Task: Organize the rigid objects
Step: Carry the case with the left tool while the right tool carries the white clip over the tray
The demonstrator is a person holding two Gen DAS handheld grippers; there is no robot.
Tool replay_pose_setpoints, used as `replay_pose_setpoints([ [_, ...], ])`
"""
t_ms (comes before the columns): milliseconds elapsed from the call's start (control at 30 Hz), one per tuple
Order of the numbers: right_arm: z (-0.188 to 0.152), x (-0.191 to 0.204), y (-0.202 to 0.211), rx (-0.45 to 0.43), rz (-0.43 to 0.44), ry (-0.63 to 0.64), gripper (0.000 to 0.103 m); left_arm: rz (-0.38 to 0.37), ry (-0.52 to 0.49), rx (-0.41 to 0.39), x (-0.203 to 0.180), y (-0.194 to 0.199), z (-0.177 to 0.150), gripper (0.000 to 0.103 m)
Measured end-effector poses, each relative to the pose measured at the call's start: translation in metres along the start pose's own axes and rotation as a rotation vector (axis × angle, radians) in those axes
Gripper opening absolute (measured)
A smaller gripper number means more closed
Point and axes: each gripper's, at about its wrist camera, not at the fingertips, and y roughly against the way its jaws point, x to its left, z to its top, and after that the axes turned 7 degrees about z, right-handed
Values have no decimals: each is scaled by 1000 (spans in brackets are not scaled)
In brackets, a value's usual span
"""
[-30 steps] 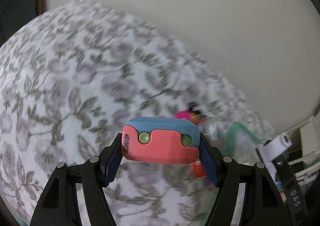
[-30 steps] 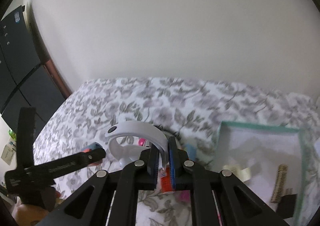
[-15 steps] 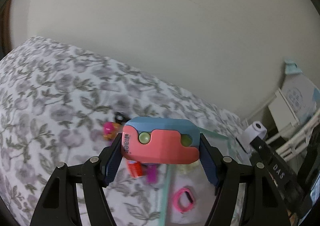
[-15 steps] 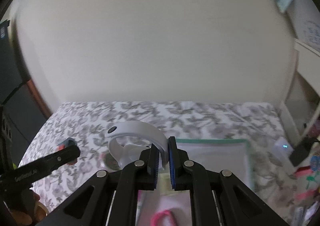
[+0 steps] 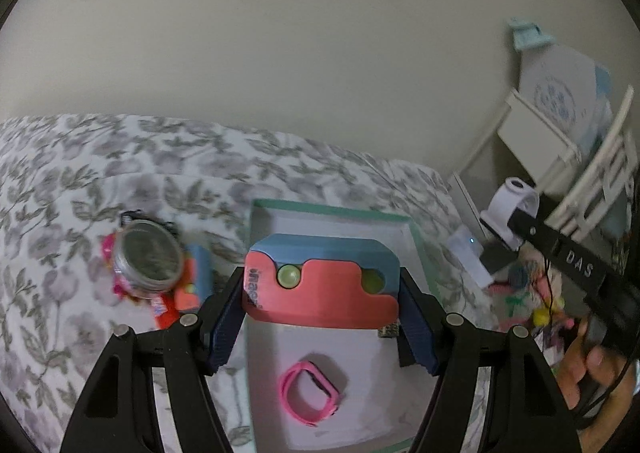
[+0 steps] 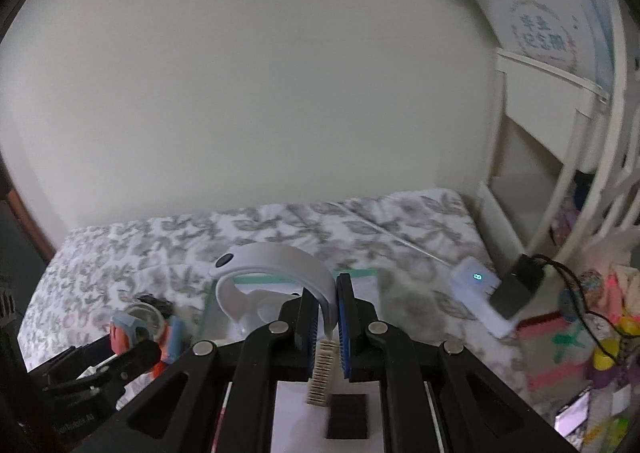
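At lower centre, the left gripper (image 5: 322, 323) clamps a stiff, light-looking block (image 5: 322, 283) by its ends over the tray (image 5: 332, 209), while the right gripper (image 6: 323, 327) pinches a rigid white band (image 6: 276, 265).

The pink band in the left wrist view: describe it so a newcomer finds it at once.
Start at the floral bedspread and find the green-rimmed white tray lying on it. On the tray's near half, below the held red-and-blue block, lies the pink wristband, a closed loop. Nothing else in the tray is pink or ring-shaped.
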Motion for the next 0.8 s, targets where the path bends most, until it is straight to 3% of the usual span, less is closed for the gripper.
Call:
replay_pose_setpoints([
  [300,-23,-35,-39,126,-32,-71,9,2,-130,24,-28,-36,-24,72],
  [533,-51,-42,-84,255,-82,-84,9,15,-160,78,-34,-61,-41,72],
  [800,-66,-43,-105,329,-106,-87,9,34,-193,112,-38,-72,-51,72],
])
